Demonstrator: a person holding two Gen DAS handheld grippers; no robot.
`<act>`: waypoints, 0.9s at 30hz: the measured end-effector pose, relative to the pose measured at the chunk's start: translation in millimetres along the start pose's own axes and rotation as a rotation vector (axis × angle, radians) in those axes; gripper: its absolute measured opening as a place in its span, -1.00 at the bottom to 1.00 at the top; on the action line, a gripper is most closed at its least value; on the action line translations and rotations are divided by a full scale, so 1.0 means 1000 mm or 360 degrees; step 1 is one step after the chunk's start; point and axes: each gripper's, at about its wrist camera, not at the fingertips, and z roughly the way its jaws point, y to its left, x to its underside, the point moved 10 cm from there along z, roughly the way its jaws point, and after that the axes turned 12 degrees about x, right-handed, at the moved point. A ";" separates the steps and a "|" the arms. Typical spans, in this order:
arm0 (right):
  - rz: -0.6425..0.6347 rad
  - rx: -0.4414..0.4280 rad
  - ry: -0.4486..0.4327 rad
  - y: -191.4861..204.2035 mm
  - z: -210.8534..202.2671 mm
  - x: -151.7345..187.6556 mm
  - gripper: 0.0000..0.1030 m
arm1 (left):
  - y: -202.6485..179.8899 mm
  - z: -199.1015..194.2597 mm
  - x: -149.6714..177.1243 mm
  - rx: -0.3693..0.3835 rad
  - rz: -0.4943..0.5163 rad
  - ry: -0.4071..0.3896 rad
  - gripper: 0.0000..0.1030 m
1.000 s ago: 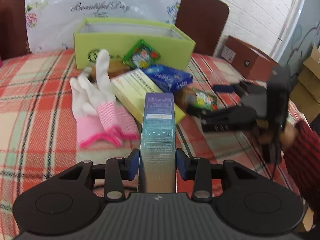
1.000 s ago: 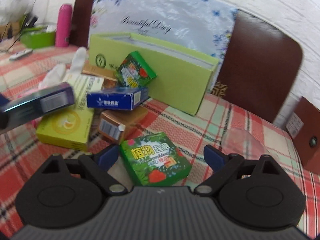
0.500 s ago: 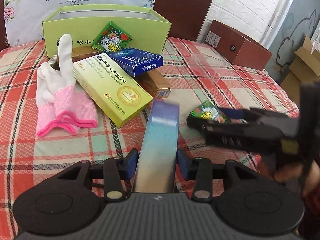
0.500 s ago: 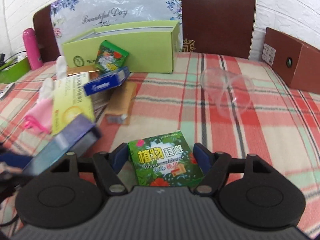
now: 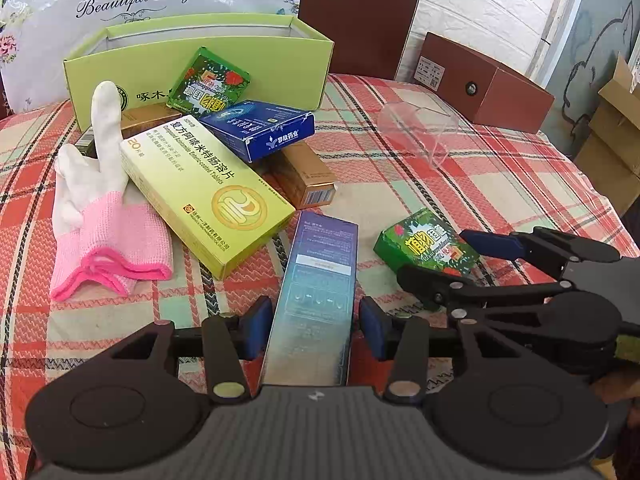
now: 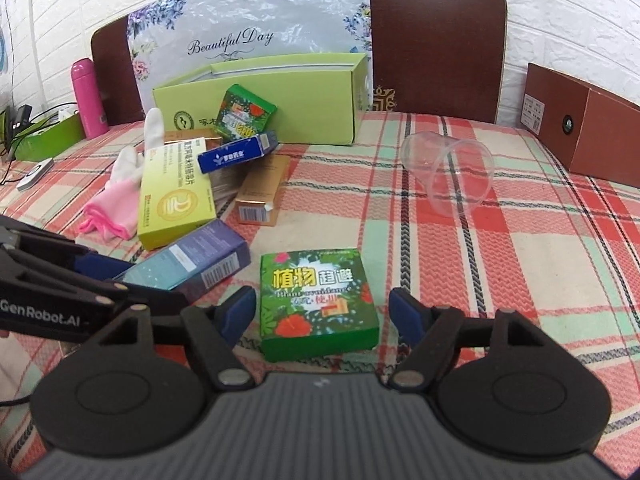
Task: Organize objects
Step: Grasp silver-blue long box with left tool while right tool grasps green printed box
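- The left gripper (image 5: pixel 311 322) has just been opening; its blue pads stand off both sides of the long purple-blue box (image 5: pixel 318 292), a narrow gap on each side, and the box lies on the plaid tablecloth (image 5: pixel 500 184)
- The right gripper (image 6: pixel 323 306) has its jaws apart around the small green box (image 6: pixel 316 300), which rests flat on the cloth, with a gap at each pad; the jaws closed in somewhat within the last second
- Behind them lies a pile: a yellow medicine box (image 5: pixel 204 192), a blue box (image 5: pixel 260 128), a brown carton (image 5: pixel 304 176), a second green box (image 5: pixel 208 84) leaning on the open lime-green box (image 5: pixel 280 64)
- A pink-and-white glove (image 5: pixel 100 208) lies at the left of the pile
- A clear plastic cup (image 6: pixel 452 172) lies on its side, well apart to the right
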 end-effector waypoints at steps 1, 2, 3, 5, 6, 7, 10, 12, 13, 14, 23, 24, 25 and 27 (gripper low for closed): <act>0.0001 -0.0003 0.0002 0.001 0.001 0.001 0.39 | 0.000 0.001 -0.001 -0.0006 0.0002 0.0004 -0.02; 0.0008 -0.0005 0.0011 0.001 0.003 0.002 0.33 | -0.001 0.002 -0.002 -0.0009 0.0008 0.0011 -0.03; 0.0015 -0.0007 0.0022 0.001 0.004 0.003 0.29 | -0.003 0.004 -0.004 -0.0004 0.0017 0.0017 -0.03; 0.0009 -0.0005 0.0015 0.002 0.004 0.004 0.24 | -0.004 0.006 -0.005 0.0011 0.0020 0.0023 -0.05; 0.0007 -0.0006 0.0012 0.002 0.004 0.004 0.24 | -0.004 0.007 -0.005 0.0012 0.0025 0.0022 -0.12; 0.0008 -0.0004 0.0011 0.002 0.004 0.004 0.24 | -0.004 0.007 -0.005 0.0011 0.0033 0.0019 -0.13; 0.0029 -0.0008 0.0013 0.001 0.003 0.003 0.22 | -0.004 0.004 -0.005 0.0025 0.0015 0.0006 -0.14; 0.0044 -0.0020 0.0007 0.001 0.001 0.000 0.22 | -0.004 0.000 -0.006 0.0038 0.0006 0.0004 -0.15; 0.0049 -0.0025 -0.0004 0.000 -0.001 -0.002 0.22 | -0.005 -0.003 -0.007 0.0051 0.0008 -0.0001 -0.15; 0.0052 -0.0031 -0.0019 0.000 -0.004 -0.005 0.22 | -0.006 -0.006 -0.009 0.0067 0.0008 -0.0010 -0.15; 0.0134 -0.0092 -0.0177 -0.007 -0.016 -0.052 0.22 | -0.008 -0.044 -0.049 0.0168 0.0012 -0.0198 -0.20; 0.0146 -0.0094 -0.0196 -0.008 -0.016 -0.059 0.22 | -0.005 -0.049 -0.056 0.0159 0.0007 -0.0227 -0.20; 0.0156 -0.0093 -0.0214 -0.009 -0.015 -0.066 0.22 | -0.002 -0.053 -0.062 0.0150 0.0002 -0.0254 -0.20; 0.0172 -0.0095 -0.0255 -0.011 -0.014 -0.080 0.22 | 0.004 -0.060 -0.076 0.0132 -0.0017 -0.0307 -0.20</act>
